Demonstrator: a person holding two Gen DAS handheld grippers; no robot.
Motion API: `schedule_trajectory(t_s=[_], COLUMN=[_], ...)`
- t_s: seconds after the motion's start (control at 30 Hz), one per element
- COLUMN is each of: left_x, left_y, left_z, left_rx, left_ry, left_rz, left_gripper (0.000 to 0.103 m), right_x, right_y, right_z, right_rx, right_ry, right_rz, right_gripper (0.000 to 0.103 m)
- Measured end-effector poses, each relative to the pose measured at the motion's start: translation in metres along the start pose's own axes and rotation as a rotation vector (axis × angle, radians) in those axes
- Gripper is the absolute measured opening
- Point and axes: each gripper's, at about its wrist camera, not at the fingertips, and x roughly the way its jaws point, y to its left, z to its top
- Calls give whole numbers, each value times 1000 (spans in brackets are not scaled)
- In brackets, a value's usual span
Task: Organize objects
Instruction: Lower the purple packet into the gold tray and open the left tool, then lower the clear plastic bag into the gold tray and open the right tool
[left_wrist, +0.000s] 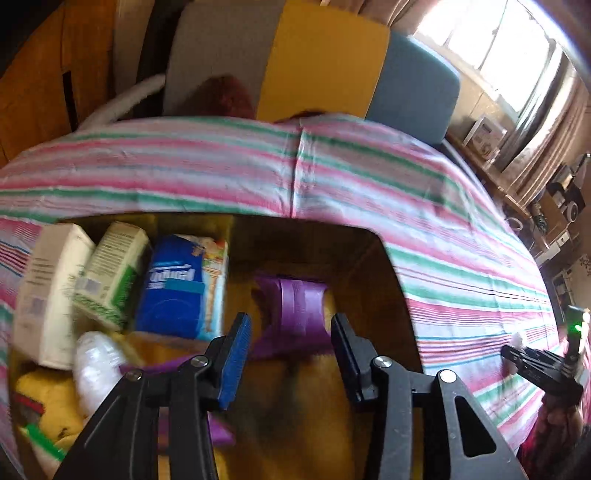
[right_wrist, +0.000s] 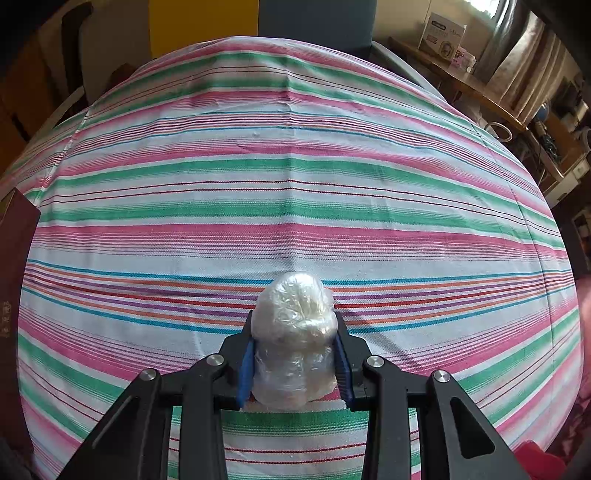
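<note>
left gripper (left_wrist: 291, 354): jaws apart, nothing pinched btw them. hangs over the open box (left_wrist: 384, 258), pointing down into it. pads not touching anything afaict.
purple thing (left_wrist: 301, 306): lies in the box, right half, just past the left gripper's tips. free of the pads, looks let go. can't tell what it is, some purple packet or pouch, pic is a bit blurry.
box: brown cardboard, sits on the striped cloth (left_wrist: 369, 177), top open.
box, left half: white carton (left_wrist: 51, 291) leaning at the far left, green/white carton (left_wrist: 114, 273) next to it, blue carton (left_wrist: 184, 284) after that, all three tilted and touching side by side.
box, near left corner: a clear wrapped bundle (left_wrist: 98, 365) below the cartons, on top of smth yellow (left_wrist: 48, 402). a green bit (left_wrist: 44, 439) pokes out at the very bottom left, too blurry to ID.
right gripper (right_wrist: 295, 358): clamped on a wrapped ball (right_wrist: 295, 332), blue pads squeezing both sides. also seen at the right edge of the left cam, well apart from the box.
wrapped ball: whitish lump in clear plastic film, top sticks out past the fingertips. held over/at the cloth, can't tell if the bottom touches it.
cloth: pink/green/white stripes w/ thin blue + red lines, covers the whole table, few creases.
bg: yellow and blue panels (left_wrist: 325, 59) behind the table's far edge, window (left_wrist: 491, 40) top right, wooden shelf (right_wrist: 476, 88) w/ a white box (right_wrist: 441, 31) on it along the right wall.
</note>
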Motion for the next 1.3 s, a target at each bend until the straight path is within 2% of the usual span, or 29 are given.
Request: schedule_trajectory(t_s=[0.17, 0.3, 0.4, 0.5, 0.6, 0.8, 0.9, 1.03, 1.17, 1.27, 1.3], left_x=[-52, -89, -109, -122, -130, -139, -141, -141, -138, -137, -136], left_y=[4, 19, 33, 48, 61, 83, 92, 103, 109, 110, 110], left_z=[-27, -54, -68, -78, -84, -91, -96, -104, -110, -112, -112], left_rx=[63, 68, 50, 29, 6, -44, -54, -70, -82, -93, -90], left_ry=[-105, -153, -181, -192, -190, -199, -197, -184, -172, -172, -173], left_rz=[43, 70, 91, 125, 150, 183, 189, 194, 206, 209, 218], left_gripper=[46, 47, 49, 51, 51, 51, 51, 51, 55, 57, 57], right_x=[-1, -3, -12, -30, -57, -116, -119, -90, -56, -47, -46], right_y=[2, 4, 14, 33, 71, 196, 248, 296, 316, 318, 318], right_z=[-1, -1, -1, -2, -2, -3, -5, -5, -2, -3, -4], right_rx=[-3, -16, -43, -74, -129, -350, -429, -480, -481, -479, -476], right_ry=[-6, -14, -45, -92, -150, -261, -248, -163, -83, -73, -73], right_rz=[-6, -7, 25, 101, 181, 382, 425, 420, 413, 416, 418], right_gripper=[35, 34, 34, 34, 34, 34, 35, 35, 38, 39, 42])
